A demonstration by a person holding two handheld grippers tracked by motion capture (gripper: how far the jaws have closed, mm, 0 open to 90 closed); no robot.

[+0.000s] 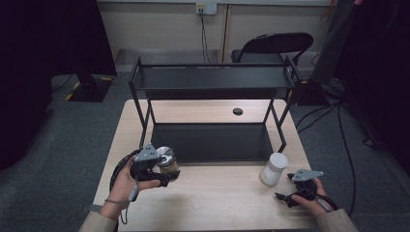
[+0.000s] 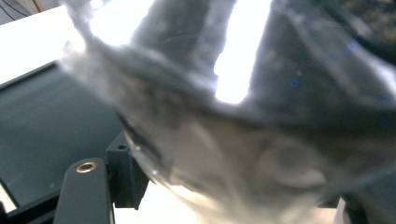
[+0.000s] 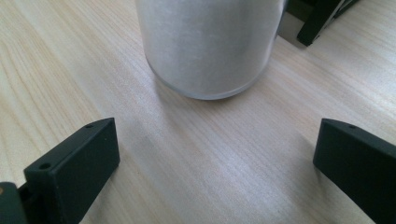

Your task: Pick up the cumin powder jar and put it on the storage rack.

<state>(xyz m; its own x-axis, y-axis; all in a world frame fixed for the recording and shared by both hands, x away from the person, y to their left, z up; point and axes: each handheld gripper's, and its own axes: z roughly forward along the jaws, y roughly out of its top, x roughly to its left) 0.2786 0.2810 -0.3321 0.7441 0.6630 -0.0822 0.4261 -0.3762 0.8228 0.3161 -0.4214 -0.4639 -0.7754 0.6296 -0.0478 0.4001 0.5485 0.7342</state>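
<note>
Behind both grippers stands the black two-tier rack (image 1: pixel 212 140), its lower shelf just beyond the left gripper (image 1: pixel 162 174), whose jaws are clamped on a tilted glass jar (image 1: pixel 167 162) with a metal lid and brownish contents. The right gripper (image 3: pixel 210 163), jaws wide and empty, rests on the table (image 1: pixel 217 203) just short of the upright white frosted jar (image 3: pixel 208 46).

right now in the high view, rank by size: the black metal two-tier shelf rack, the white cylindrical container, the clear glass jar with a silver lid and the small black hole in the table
1. black metal two-tier shelf rack, by far the largest
2. white cylindrical container and clear glass jar with a silver lid: they look alike, and the left hand-held gripper covers part of the jar, so no ranking
3. small black hole, smallest
</note>
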